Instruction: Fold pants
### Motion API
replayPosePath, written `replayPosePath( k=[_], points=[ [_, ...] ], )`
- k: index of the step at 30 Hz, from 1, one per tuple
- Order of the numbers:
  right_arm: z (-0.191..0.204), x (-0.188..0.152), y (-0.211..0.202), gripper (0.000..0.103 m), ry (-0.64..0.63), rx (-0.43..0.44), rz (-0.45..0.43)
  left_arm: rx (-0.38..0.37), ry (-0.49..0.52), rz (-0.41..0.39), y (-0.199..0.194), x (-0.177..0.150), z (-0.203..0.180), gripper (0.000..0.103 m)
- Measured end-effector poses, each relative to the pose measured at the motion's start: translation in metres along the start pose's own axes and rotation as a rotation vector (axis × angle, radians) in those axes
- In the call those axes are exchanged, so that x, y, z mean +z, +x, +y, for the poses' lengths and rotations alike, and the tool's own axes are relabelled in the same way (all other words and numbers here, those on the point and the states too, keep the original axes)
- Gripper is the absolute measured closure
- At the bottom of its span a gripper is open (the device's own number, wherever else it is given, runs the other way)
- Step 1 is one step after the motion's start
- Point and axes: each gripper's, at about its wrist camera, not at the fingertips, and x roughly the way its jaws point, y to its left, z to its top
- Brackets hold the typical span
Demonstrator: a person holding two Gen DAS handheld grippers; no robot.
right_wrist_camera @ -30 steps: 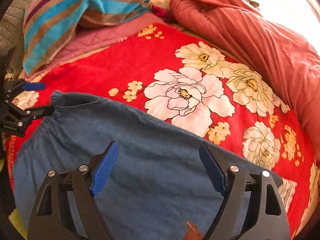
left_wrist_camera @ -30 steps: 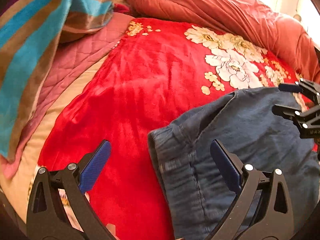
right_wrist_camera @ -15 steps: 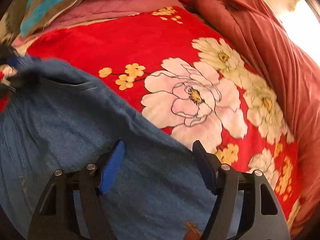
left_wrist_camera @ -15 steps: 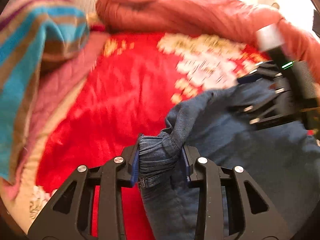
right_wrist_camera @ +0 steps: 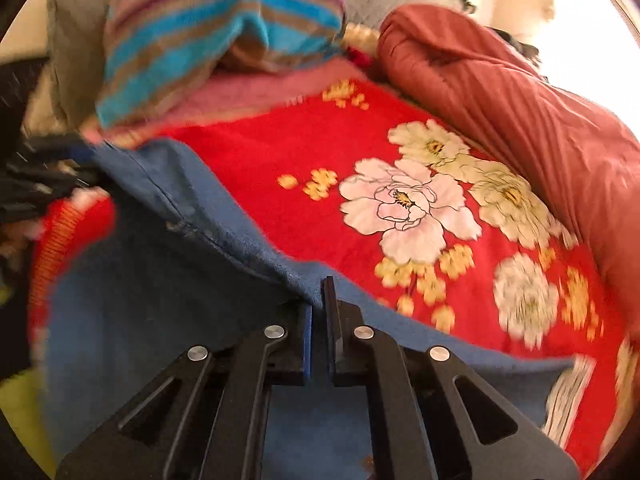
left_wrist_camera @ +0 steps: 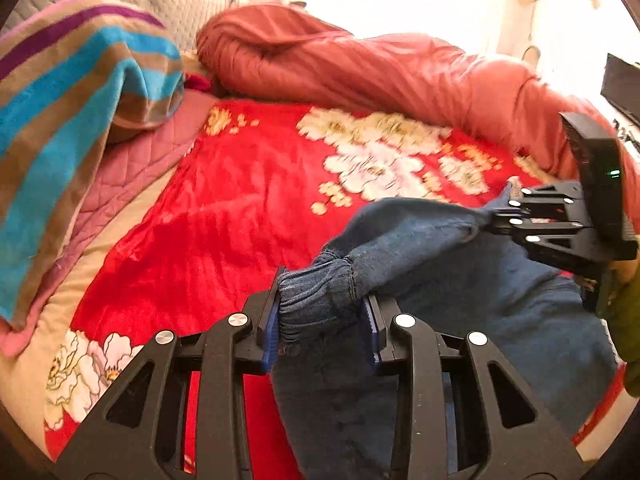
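Blue denim pants [left_wrist_camera: 500, 312] lie on a red floral blanket [left_wrist_camera: 240, 208]. My left gripper [left_wrist_camera: 322, 320] is shut on the bunched elastic waistband corner of the pants and holds it lifted off the bed. My right gripper [right_wrist_camera: 319, 320] is shut on the pants' upper edge [right_wrist_camera: 256, 248], pinching a thin fold. It also shows at the right of the left wrist view [left_wrist_camera: 496, 216], holding the fabric raised. The left gripper is a dark blur at the left edge of the right wrist view [right_wrist_camera: 84, 168].
A striped blue and brown towel [left_wrist_camera: 72, 92] is heaped at the back left over a pink quilt [left_wrist_camera: 132, 160]. A rust-red duvet [left_wrist_camera: 400, 76] is rolled along the back and right. The bed's cream edge [left_wrist_camera: 40, 364] runs at the left.
Both grippers were open over the flat pants. The left closed on the waistband corner, then the right closed on the upper edge. Both have lifted the fabric off the blanket.
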Motion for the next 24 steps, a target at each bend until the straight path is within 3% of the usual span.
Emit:
replayPosePath(
  k=[3,9,15,21,24],
  points=[
    [0.025,-0.021,-0.047,0.099,0.019,0.052,-0.044,-0.017,0.015,-0.001,-0.013,-0.011,-0.008,0.078],
    [0.09,-0.066,-0.09,0.099,-0.034,0.124,-0.024,-0.05,0.02,0.005,-0.037,-0.04,-0.017,0.077],
    [0.142,-0.108,-0.081,0.099,-0.047,0.179,0.063,-0.037,0.02,0.072,-0.042,-0.071,-0.021,0.076],
    [0.156,-0.124,-0.068,0.099,0.018,0.214,0.096,-0.019,-0.011,0.117,-0.043,-0.092,-0.015,0.072],
    [0.157,-0.131,-0.056,0.098,0.04,0.23,0.138,-0.004,-0.046,0.156,-0.036,-0.101,-0.006,0.058]
  ],
)
